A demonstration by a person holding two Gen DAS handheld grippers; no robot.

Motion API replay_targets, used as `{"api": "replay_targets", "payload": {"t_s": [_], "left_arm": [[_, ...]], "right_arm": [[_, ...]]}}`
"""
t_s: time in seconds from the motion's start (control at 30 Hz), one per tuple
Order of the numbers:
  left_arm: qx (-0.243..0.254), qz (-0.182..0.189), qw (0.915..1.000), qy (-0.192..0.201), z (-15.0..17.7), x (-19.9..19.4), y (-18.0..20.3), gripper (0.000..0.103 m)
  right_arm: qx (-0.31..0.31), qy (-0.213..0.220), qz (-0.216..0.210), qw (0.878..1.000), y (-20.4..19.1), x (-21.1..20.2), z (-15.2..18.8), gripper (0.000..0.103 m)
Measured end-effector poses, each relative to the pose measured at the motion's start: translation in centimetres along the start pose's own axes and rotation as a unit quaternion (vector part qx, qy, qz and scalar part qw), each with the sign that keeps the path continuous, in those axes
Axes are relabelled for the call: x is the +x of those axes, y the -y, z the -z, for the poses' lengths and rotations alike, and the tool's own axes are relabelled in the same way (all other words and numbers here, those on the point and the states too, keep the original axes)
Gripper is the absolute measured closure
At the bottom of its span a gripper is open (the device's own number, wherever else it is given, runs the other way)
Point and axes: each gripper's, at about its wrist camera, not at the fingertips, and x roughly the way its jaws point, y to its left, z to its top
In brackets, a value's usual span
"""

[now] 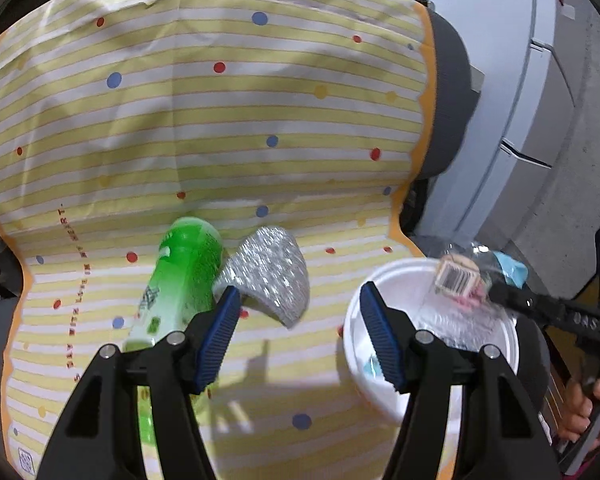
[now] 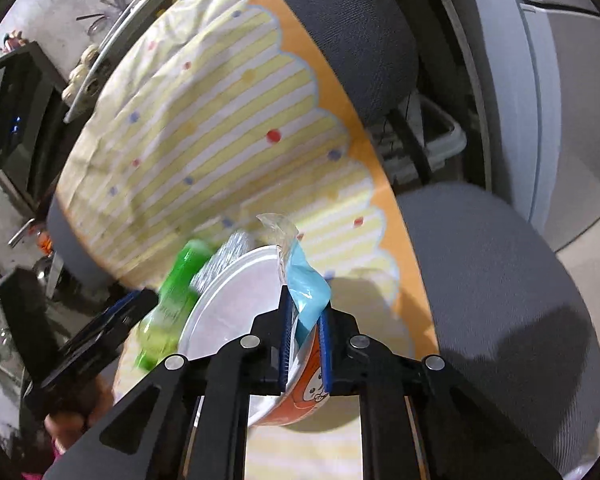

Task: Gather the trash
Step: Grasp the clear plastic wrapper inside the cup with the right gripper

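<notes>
Bottle (image 1: 178,280) lies just ahead-left of my spread, empty left claw (image 1: 296,340), long axis pointing away, beside the silver wrapper (image 1: 270,276). My right claw (image 2: 304,344) pinches the cup (image 2: 236,300) rim and blue packet (image 2: 306,290).

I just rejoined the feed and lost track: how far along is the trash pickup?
Done: nothing looks binned; no bin is visible. In hand: the right hand-held gripper is shut on the rim of the white foam cup with an orange printed side and its clear-and-blue plastic wrapper. Left: the green plastic bottle and crumpled silver foil piece lie on the striped polka-dot cloth; the left hand-held gripper is open.
</notes>
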Motion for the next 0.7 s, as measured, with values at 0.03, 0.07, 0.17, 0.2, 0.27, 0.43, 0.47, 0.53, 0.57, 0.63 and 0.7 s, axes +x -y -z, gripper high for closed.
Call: {"api": "replay_targets", "payload": {"t_s": [0.03, 0.07, 0.17, 0.2, 0.27, 0.43, 0.47, 0.53, 0.57, 0.63, 0.7], "left_arm": [[0.0, 0.004, 1.0, -0.003, 0.3, -0.2, 0.1, 0.045], [0.0, 0.012, 0.9999, -0.006, 0.8, -0.7, 0.1, 0.046], [0.0, 0.03, 0.9994, -0.019, 2.1, -1.4, 0.3, 0.049], [0.005, 0.034, 0.9991, -0.025, 2.7, -1.5, 0.6, 0.051], [0.011, 0.037, 0.9987, -0.035, 3.6, -1.6, 0.9, 0.056], [0.014, 0.045, 0.9976, -0.051, 4.7, -1.7, 1.4, 0.061], [0.015, 0.046, 0.9976, -0.05, 4.8, -1.8, 1.5, 0.061], [0.019, 0.05, 0.9974, -0.048, 4.7, -2.0, 1.8, 0.061], [0.02, 0.05, 0.9974, -0.048, 4.7, -2.1, 1.9, 0.061], [0.023, 0.052, 0.9973, -0.047, 4.6, -2.1, 2.2, 0.061], [0.024, 0.053, 0.9972, -0.048, 4.6, -2.0, 2.3, 0.061]], "right_arm": [[0.003, -0.004, -0.007, 1.0, -0.2, -0.7, 0.8, 0.09], [0.005, -0.005, -0.01, 1.0, -0.2, -1.1, 1.3, 0.09], [0.016, -0.01, -0.02, 1.0, -0.5, -2.4, 3.5, 0.09], [0.014, -0.009, -0.018, 1.0, -0.6, -2.6, 4.0, 0.089], [0.005, -0.002, -0.007, 1.0, -0.6, -3.0, 4.8, 0.085], [-0.01, 0.047, 0.022, 0.999, -0.7, -4.2, 5.0, 0.077], [-0.011, 0.054, 0.021, 0.998, -0.8, -4.4, 4.8, 0.073], [-0.012, 0.061, 0.027, 0.998, -0.9, -4.5, 4.5, 0.064], [-0.015, 0.064, 0.027, 0.997, -0.9, -4.5, 4.3, 0.063], [-0.016, 0.062, 0.033, 0.997, -0.9, -4.0, 3.9, 0.063], [-0.013, 0.054, 0.028, 0.998, -0.9, -3.7, 3.8, 0.067]]}}
